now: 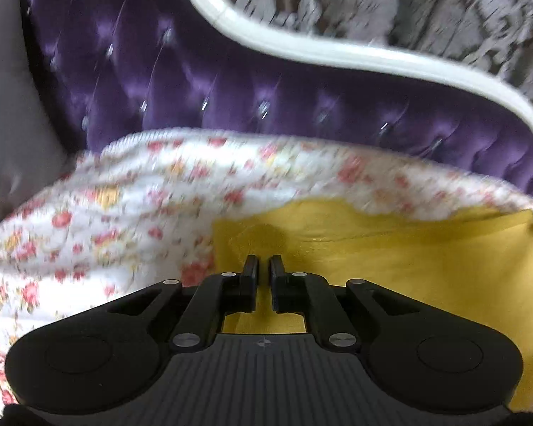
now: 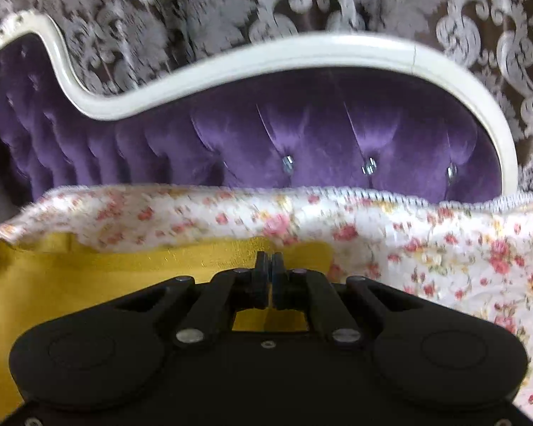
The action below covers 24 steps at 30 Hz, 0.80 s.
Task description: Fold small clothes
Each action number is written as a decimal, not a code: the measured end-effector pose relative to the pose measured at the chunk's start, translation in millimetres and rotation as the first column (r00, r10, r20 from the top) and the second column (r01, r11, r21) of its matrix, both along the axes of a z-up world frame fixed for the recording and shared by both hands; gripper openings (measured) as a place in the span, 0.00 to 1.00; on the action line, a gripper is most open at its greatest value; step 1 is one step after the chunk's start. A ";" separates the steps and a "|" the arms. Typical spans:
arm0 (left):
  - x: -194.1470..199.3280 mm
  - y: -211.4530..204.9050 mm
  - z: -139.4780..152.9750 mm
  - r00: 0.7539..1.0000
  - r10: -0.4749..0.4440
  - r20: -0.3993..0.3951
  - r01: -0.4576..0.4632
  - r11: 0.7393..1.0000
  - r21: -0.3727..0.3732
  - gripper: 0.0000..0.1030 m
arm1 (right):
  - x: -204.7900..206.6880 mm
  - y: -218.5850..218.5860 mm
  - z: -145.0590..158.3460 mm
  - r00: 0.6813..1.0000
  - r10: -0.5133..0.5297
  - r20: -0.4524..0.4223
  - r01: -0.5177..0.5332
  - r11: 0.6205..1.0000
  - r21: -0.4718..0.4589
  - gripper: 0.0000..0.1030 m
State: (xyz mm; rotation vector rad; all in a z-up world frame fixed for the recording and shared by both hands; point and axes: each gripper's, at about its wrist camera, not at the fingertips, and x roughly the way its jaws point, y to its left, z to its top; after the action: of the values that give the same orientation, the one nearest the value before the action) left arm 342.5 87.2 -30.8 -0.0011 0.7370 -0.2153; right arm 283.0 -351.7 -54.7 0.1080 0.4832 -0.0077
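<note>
Yellow garment [image 1: 391,269] on floral cover [image 1: 124,213] (left gripper [image 1: 263,264], right gripper [image 2: 269,261] both closed)

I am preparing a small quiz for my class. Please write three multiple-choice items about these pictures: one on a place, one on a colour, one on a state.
1. Where does the yellow cloth lie?
A. on the flowered cover
B. on the white frame
C. on the grey cushion

2. What colour is the padded sofa back?
A. green
B. purple
C. red

3. How do the jaws of the right tool stand?
A. wide apart
B. closed together
C. out of view

Answers:
1 A: the yellow cloth rests on the flowered cover, which spreads around it.
2 B: the sofa back is purple with shiny buttons, inside a white frame.
3 B: the fingers of the right tool meet with no gap, over the yellow cloth.
</note>
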 end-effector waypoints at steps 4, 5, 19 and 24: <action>11.0 11.8 -21.4 0.997 0.056 -0.061 -0.054 0.998 0.043 0.33 | 7.3 -5.8 -16.8 0.996 -0.052 -0.069 0.051 0.998 -0.024 0.05; 13.0 17.5 -25.9 0.995 0.072 -0.067 -0.069 0.997 0.039 0.38 | 8.2 -9.1 -21.6 0.995 -0.061 -0.083 0.060 0.998 -0.016 0.03; -57.2 24.0 32.7 0.999 0.030 0.044 -0.028 0.999 -0.042 0.59 | -46.5 -3.4 31.5 0.997 -0.041 0.064 0.038 0.998 0.040 0.53; -95.1 -4.4 26.4 0.996 -0.086 -0.001 0.086 0.996 -0.022 0.60 | -78.7 37.4 25.9 0.995 0.093 0.024 -0.092 0.995 -0.042 0.59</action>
State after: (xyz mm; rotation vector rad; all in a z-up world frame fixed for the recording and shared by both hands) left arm 247.4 82.8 -4.4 0.0100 0.7372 -0.3052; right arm 204.2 -314.3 -28.8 0.0452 0.4611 0.0741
